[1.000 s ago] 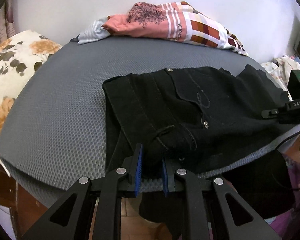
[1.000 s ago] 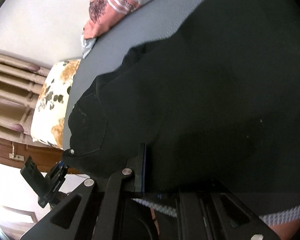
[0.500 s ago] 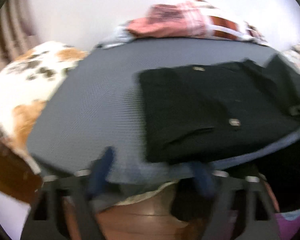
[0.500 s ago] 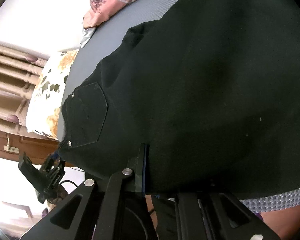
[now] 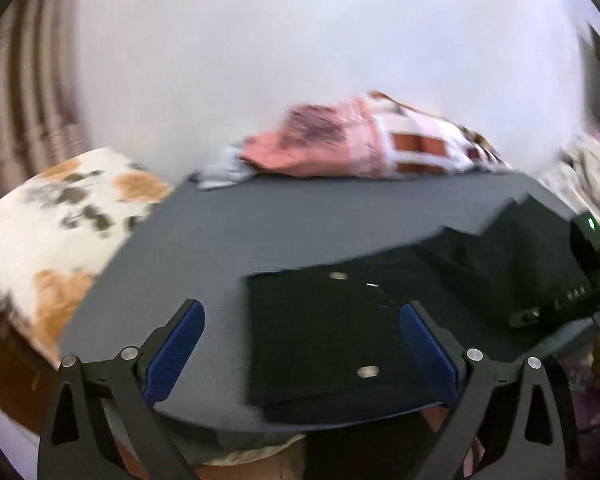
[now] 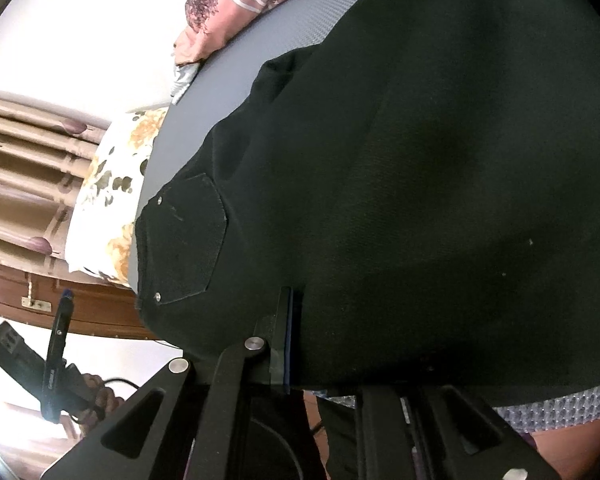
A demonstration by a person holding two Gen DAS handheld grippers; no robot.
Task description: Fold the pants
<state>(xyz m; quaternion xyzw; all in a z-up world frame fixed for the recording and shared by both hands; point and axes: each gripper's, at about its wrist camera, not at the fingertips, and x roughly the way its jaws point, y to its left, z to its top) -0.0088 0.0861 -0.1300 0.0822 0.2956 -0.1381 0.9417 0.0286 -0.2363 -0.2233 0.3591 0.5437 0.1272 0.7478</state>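
Black pants (image 5: pixel 340 328) lie on the grey mattress (image 5: pixel 204 240), waistband end near the front edge, and they fill most of the right wrist view (image 6: pixel 400 184). My left gripper (image 5: pixel 302 328) is open and empty, raised above the waistband corner. My right gripper (image 6: pixel 324 336) is shut on the pants fabric at the mattress edge; only its left finger shows, the other is under the cloth. The left gripper also shows in the right wrist view (image 6: pixel 56 364), off the bed's edge.
A pile of pink and checked clothes (image 5: pixel 364 144) lies at the far edge against the white wall. A floral pillow (image 5: pixel 48 224) sits to the left. More cloth (image 5: pixel 592 168) is heaped at the far right. Part of the pants hangs over the front edge.
My left gripper let go of the waistband, opened wide, and drew back and up. The pants settled flat. My right gripper kept its grip.
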